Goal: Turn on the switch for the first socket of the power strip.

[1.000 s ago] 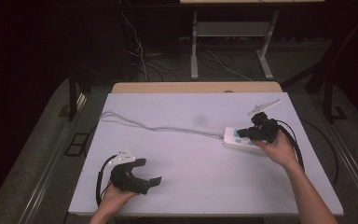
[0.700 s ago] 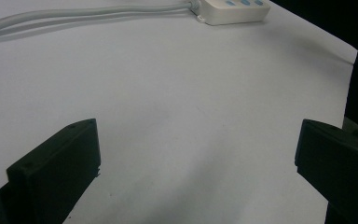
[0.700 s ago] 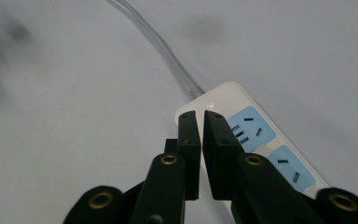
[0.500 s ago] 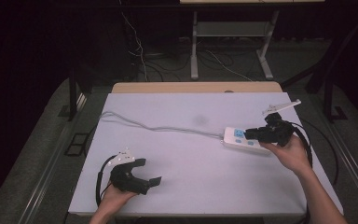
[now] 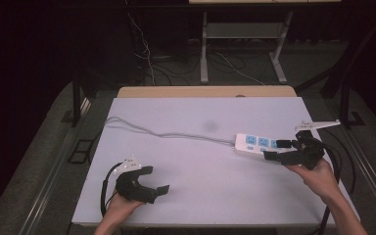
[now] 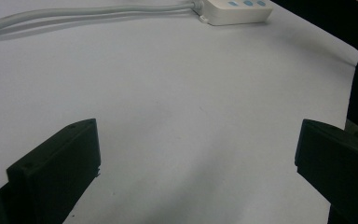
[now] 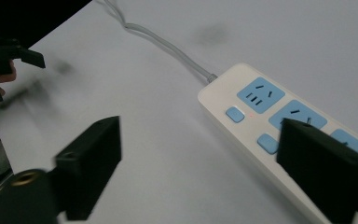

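A white power strip (image 5: 255,145) with blue sockets lies at the table's right, its grey cable (image 5: 166,133) running off to the far left. My right gripper (image 5: 276,150) hovers at the strip's right end, open; its jaws have just been opening. In the right gripper view the strip (image 7: 279,126) runs under the right jaw of the gripper (image 7: 205,168), and no pad presses on it. My left gripper (image 5: 157,180) rests open near the front left edge with nothing between its fingers. Seen from the left gripper (image 6: 196,177), the strip (image 6: 235,9) lies far off.
The white table (image 5: 200,112) has a wooden board (image 5: 205,91) along its far edge and a faint dark smudge (image 5: 209,126) near the middle. Beyond it stand a metal table frame (image 5: 204,54) and floor cables (image 5: 147,54). The right gripper's black cable (image 5: 340,161) loops at the right edge.
My right gripper slid right, from over the strip's left end to its right end, and its jaws went from shut to open. The left gripper stayed put.
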A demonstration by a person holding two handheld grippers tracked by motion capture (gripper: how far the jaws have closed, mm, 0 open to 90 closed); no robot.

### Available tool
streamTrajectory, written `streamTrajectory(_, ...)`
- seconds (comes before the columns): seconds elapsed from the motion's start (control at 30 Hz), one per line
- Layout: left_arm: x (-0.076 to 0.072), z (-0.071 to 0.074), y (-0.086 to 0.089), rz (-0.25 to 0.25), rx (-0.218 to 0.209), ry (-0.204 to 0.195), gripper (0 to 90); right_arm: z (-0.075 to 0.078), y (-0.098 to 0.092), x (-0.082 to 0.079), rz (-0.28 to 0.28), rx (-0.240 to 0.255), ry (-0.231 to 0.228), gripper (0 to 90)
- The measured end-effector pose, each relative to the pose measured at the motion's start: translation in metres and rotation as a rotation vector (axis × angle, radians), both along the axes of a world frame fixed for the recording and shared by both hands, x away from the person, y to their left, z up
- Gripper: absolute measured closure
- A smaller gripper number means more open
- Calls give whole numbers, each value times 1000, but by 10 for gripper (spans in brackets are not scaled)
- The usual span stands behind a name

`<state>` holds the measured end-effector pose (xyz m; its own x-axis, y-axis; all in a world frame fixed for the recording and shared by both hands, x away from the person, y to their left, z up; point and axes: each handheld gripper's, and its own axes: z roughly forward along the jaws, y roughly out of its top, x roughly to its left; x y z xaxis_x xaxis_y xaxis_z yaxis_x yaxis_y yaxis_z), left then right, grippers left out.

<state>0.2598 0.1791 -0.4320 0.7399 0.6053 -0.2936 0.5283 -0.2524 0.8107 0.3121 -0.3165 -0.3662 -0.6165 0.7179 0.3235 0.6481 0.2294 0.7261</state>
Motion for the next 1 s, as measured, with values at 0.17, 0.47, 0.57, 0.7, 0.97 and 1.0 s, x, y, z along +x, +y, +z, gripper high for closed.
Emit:
streamTrajectory(0.17, 0, 0, 0, 5, -4, 3, 0, -6, -1, -15, -11, 31, -23, 1)
streamTrajectory(0.47, 0, 0, 0, 5, -5, 4, 0, -23, 1, -37, -6, 66, -32, 1)
streamTrajectory(0.57, 0, 0, 0, 3, -3, 4, 0, -30, 2, -43, -2, 75, -30, 1)
streamTrajectory(0.7, 0, 0, 0, 1, -2, 4, 0, -39, 2, -49, -4, 85, -18, 1)
streamTrajectory(0.97, 0, -1, 0, 1, -2, 5, 0, -55, 4, -57, 2, 95, -13, 2)
streamTrajectory(1.0, 0, -1, 0, 0, -1, 3, 0, -57, 5, -58, 5, 94, -10, 2)
